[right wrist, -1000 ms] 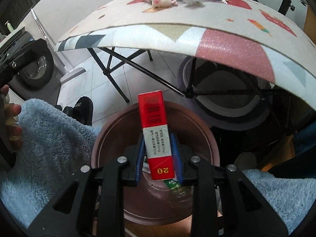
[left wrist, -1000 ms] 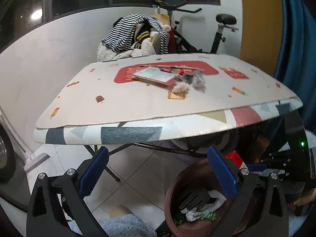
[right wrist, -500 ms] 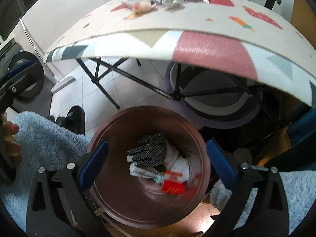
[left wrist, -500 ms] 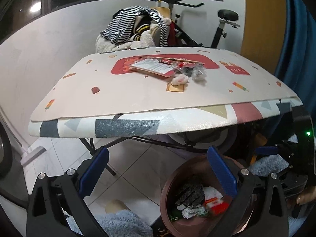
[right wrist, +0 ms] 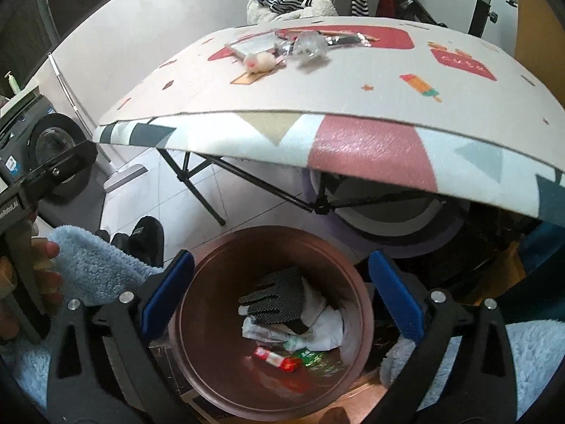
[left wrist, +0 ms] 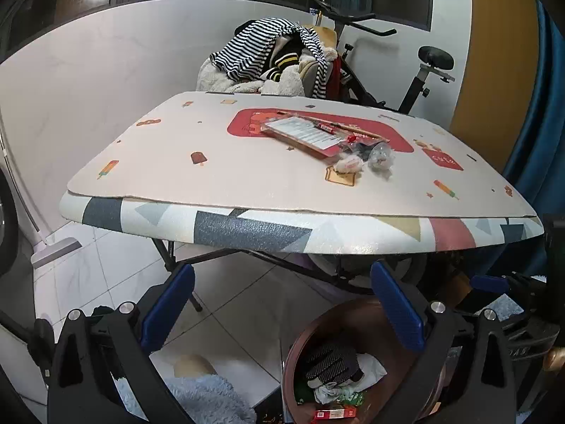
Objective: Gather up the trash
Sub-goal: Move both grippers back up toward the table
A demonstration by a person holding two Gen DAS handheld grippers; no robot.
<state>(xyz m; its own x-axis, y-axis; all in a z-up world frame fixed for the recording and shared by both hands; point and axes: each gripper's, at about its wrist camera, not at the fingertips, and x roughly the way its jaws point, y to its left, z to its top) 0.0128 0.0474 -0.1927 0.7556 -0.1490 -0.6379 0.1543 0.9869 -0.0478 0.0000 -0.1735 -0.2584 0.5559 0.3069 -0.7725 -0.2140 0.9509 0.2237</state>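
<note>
A brown round bin (right wrist: 219, 265) (left wrist: 300, 339) stands on the floor under the table's near edge. Inside it lie a black dotted glove (right wrist: 275, 296), crumpled white paper (right wrist: 325, 328) and a red and white pack (right wrist: 275, 355) (left wrist: 335, 414). My right gripper (right wrist: 280, 296) hangs open above the bin with nothing between its blue pads. My left gripper (left wrist: 282, 304) is open and empty too, just left of the bin. On the table (left wrist: 247, 183) lie a crumpled tissue (left wrist: 348, 164) (right wrist: 259, 60), clear plastic wrap (left wrist: 380, 157) (right wrist: 310, 47) and a flat printed packet (left wrist: 303, 136).
Black folding legs (right wrist: 212, 190) hold the table up. A chair piled with striped clothes (left wrist: 268, 53) and an exercise bike (left wrist: 416, 70) stand behind it. Blue fleece sleeves (right wrist: 91, 265) and a hand frame the bin. A washing machine (right wrist: 46, 141) sits at left.
My right gripper opened and let go of the red and white pack, which now lies in the bin. That gripper rose a little. The left gripper rolled slightly.
</note>
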